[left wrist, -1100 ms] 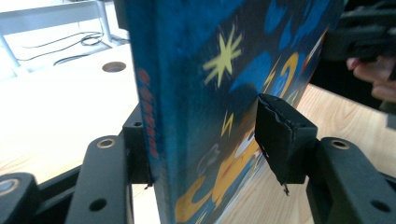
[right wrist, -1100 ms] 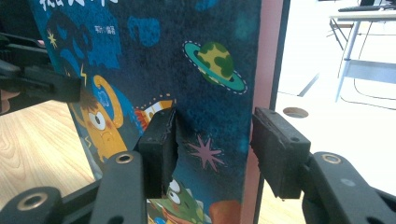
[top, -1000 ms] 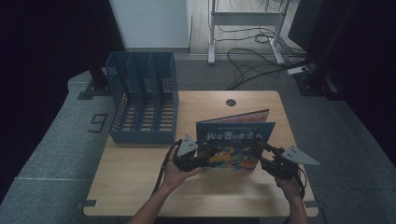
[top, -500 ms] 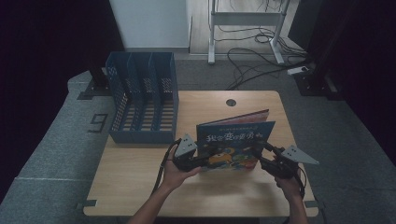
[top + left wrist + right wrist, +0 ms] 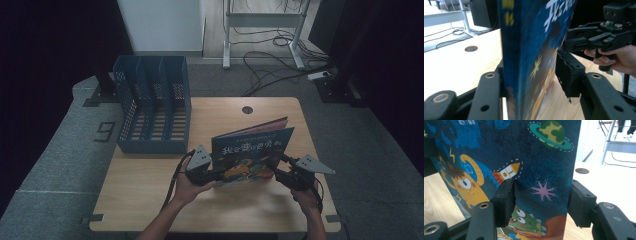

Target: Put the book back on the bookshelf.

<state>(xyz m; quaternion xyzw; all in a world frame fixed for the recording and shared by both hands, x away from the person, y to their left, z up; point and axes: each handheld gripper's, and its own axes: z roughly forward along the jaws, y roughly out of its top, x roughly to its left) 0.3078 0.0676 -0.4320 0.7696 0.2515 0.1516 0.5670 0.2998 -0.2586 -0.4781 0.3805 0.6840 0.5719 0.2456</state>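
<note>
A dark blue picture book (image 5: 252, 150) stands upright on the wooden table (image 5: 150, 200), front cover toward the person. My left gripper (image 5: 216, 172) straddles its lower left edge. In the left gripper view the book's spine (image 5: 524, 37) rests against one jaw, and the other pad (image 5: 570, 72) stands off the cover. These jaws have just been opening. My right gripper (image 5: 277, 170) takes the lower right corner. The book (image 5: 536, 157) slants across the gap between its pads (image 5: 504, 197). Its jaws have also just been opening, and it is also in the left gripper view (image 5: 596, 37).
A blue slotted file rack (image 5: 152, 105) stands at the table's back left, its slots facing up. A round cable hole (image 5: 247, 109) lies behind the book. Desk legs and cables (image 5: 270, 55) cover the floor beyond the table.
</note>
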